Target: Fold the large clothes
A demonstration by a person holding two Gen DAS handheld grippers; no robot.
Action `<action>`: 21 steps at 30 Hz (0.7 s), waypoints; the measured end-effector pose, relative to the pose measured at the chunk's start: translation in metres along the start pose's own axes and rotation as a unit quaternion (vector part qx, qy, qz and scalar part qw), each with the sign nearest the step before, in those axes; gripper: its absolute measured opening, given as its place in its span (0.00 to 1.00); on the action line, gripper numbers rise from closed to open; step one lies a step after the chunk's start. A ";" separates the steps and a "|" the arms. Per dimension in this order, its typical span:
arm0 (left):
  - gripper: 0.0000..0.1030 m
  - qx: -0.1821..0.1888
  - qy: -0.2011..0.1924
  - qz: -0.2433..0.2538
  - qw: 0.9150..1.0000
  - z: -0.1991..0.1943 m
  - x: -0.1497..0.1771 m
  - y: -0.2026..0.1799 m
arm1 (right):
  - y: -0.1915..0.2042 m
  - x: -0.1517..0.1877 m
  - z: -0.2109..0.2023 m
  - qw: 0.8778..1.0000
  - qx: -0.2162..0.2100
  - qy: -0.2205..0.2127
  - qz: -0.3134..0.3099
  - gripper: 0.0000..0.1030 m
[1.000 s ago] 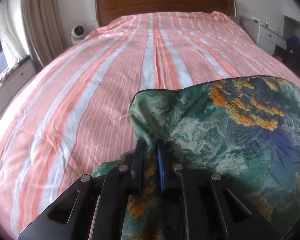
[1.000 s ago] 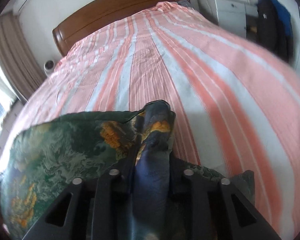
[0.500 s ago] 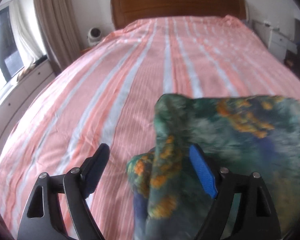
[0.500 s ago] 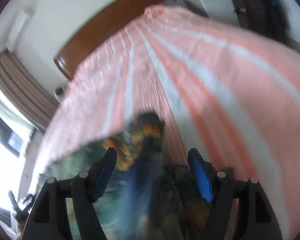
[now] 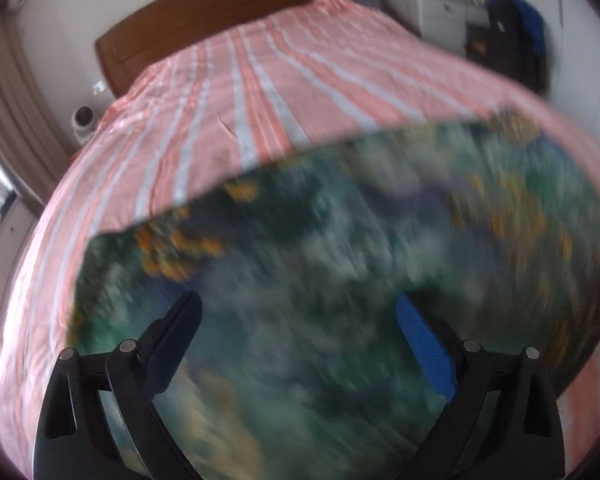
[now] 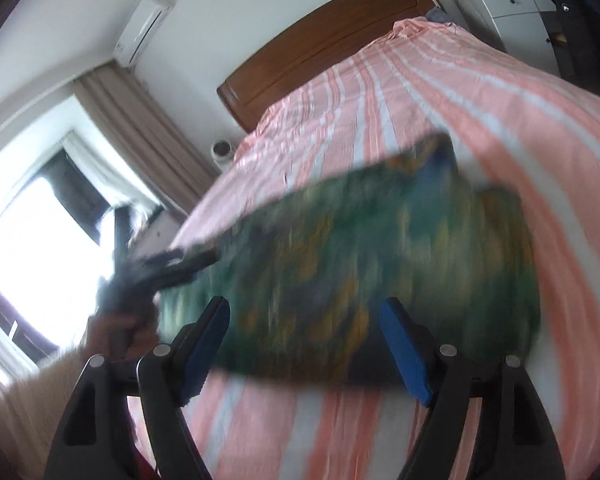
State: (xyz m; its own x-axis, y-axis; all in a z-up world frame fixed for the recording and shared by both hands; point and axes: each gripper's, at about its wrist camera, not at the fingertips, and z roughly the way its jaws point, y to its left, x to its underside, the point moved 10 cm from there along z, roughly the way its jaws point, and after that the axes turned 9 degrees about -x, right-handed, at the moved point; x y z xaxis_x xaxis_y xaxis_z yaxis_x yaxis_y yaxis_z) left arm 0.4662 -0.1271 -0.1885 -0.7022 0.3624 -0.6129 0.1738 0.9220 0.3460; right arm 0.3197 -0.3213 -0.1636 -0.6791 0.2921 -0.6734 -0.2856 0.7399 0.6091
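Striped bed (image 5: 260, 92): we've just spread both grippers, left (image 5: 300, 320) and right (image 6: 304, 320), dropping the folded garment (image 5: 340, 248) flat.

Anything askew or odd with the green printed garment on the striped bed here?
Nothing stands out. The green floral-print garment lies folded on the pink-and-white striped bedsheet, both grippers open clear of it; blur hides fine creases.

A bed (image 5: 228, 92) with a brown wooden headboard (image 6: 320, 52) at its far end carries everything. A sheet (image 6: 500, 128) striped salmon-pink and white covers it. At the near end lies a green garment (image 5: 340, 248) printed with orange and blue patches, blurred, spread broadly across the sheet.
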 end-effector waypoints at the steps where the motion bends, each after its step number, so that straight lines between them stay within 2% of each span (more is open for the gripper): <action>1: 0.94 -0.012 -0.009 0.017 1.000 -0.004 0.015 -0.008 | -0.002 0.014 -0.001 1.000 0.007 0.004 -0.003 0.75; 3: 0.94 -0.029 -0.035 0.039 0.998 -0.024 0.041 -0.017 | -0.010 0.051 -0.006 1.000 0.024 0.018 0.000 0.75; 7: 0.95 -0.004 -0.025 0.057 0.998 -0.061 0.086 -0.027 | -0.029 0.104 -0.018 0.998 0.053 0.024 0.030 0.75; 10: 0.95 0.033 -0.003 0.068 0.997 -0.092 0.112 -0.039 | -0.029 0.100 -0.020 0.998 0.063 0.021 0.015 0.75; 12: 0.95 0.057 -0.004 0.063 0.996 -0.116 0.125 -0.048 | -0.029 0.094 -0.020 0.997 0.078 0.010 -0.001 0.78; 15: 0.95 0.090 -0.009 0.045 0.995 -0.150 0.137 -0.062 | -0.028 0.100 -0.014 0.995 0.100 0.017 -0.014 0.78; 19: 0.96 0.121 0.003 0.003 0.993 -0.164 0.145 -0.071 | -0.019 0.108 -0.008 0.990 0.121 0.035 -0.058 0.81; 21: 0.96 0.114 0.018 0.000 0.993 -0.155 0.148 -0.070 | -0.017 0.110 -0.003 0.988 0.130 0.041 -0.070 0.82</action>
State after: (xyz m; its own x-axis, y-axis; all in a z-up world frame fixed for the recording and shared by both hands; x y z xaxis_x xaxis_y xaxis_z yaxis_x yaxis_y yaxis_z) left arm 0.2431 -0.1596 -0.1931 -0.7252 0.3615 -0.5861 0.3230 0.9303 0.1741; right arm 0.2477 -0.3032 -0.2472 -0.7005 0.1346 -0.7008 -0.2046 0.9030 0.3779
